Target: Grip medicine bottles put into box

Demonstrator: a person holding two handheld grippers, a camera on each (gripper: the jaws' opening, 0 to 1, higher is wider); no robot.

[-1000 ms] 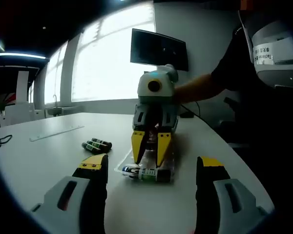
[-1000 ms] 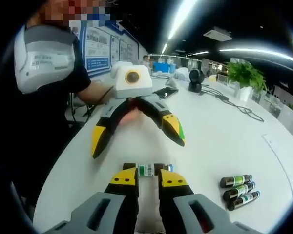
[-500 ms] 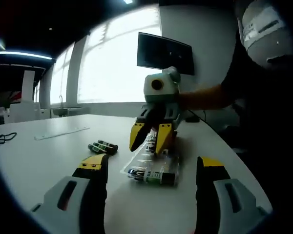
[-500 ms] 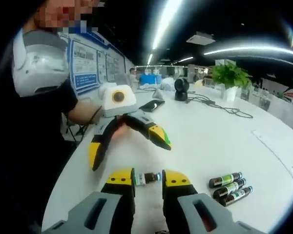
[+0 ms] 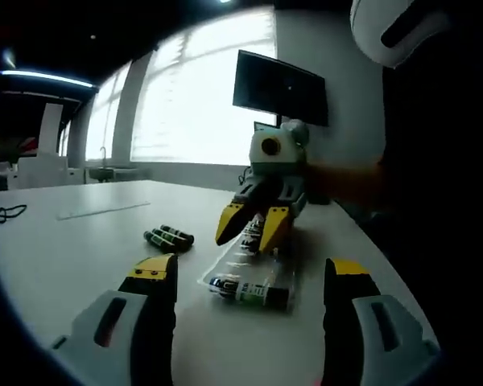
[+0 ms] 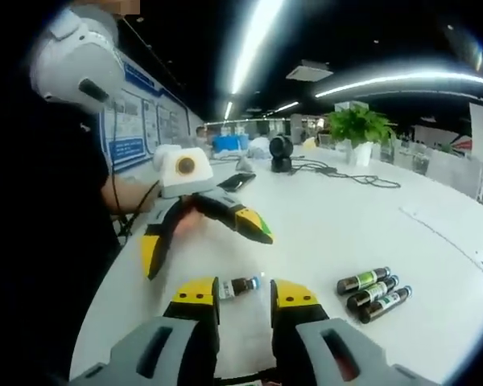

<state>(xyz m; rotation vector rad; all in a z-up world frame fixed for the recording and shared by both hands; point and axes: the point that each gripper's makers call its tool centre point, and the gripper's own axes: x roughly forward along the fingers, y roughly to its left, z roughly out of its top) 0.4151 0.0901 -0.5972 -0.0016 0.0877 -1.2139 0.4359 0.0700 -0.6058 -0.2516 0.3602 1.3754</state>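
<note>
A dark medicine bottle [image 5: 243, 290] with a green-and-white label lies on its side in a shallow clear box [image 5: 283, 275] on the white table. My right gripper [image 5: 253, 227] hangs just above and behind it, its yellow tips apart and empty. In the right gripper view the same bottle [image 6: 237, 286] lies just beyond my right gripper [image 6: 246, 293], which is open. My left gripper [image 5: 249, 272] stands wide open near the box, holding nothing; it appears again as the left gripper [image 6: 203, 235]. Three more bottles [image 5: 168, 237] lie side by side, seen too as three bottles [image 6: 373, 290].
A person in dark clothes stands at the table's edge [image 5: 402, 265]. A monitor [image 5: 278, 85] stands at the back, with a ruler strip [image 5: 103, 211] and a cable [image 5: 3, 213] far left. A plant [image 6: 357, 125], cables [image 6: 348, 172] and a phone [image 6: 233, 182] lie further off.
My right gripper has let go of the bottle, opened, and lifted back from the box; the bottle now lies in the box. My left gripper stays wide open.
</note>
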